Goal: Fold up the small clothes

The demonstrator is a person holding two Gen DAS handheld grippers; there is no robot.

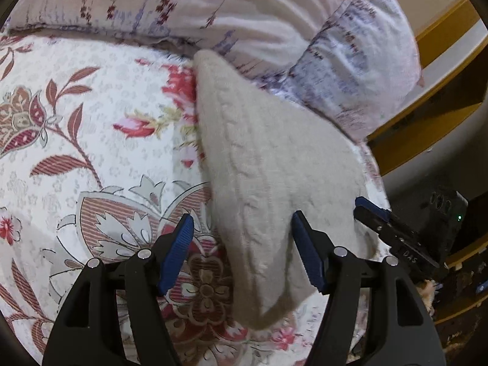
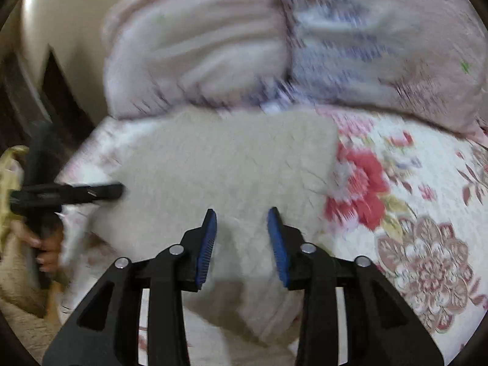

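Left wrist view: cream knit [image 1: 268,183] lies on the floral sheet [image 1: 91,140], far end against the pillow [image 1: 244,15], near end sagging between the left gripper [image 1: 242,235] fingers. Left gripper comes in low over the bed, tilted down; jaws spread wide, released. The knit's folded edge runs through the gap and the right pad [image 1: 306,250] sits right at the fabric, though contact can't be confirmed; left pad [image 1: 177,250] is over bare sheet, gripping nothing.

At the knit's right edge the right gripper [image 1: 370,212] enters from the side (one blue pad visible, tip on or just over the fabric edge).

Right wrist view, blurred: knit [image 2: 219,158] fills the centre, cable pattern lost to blur. Right gripper [image 2: 242,235] hovers above it, pointing toward the pillow [image 2: 274,45]; jaws parted, less than the left pair, nothing between the pads [image 2: 207,244]. Left gripper [image 2: 116,190] pokes in from the left edge with its tip at the knit's border. A hand [image 2: 45,244] holds its handle. Sheet [image 2: 411,198] to the right.
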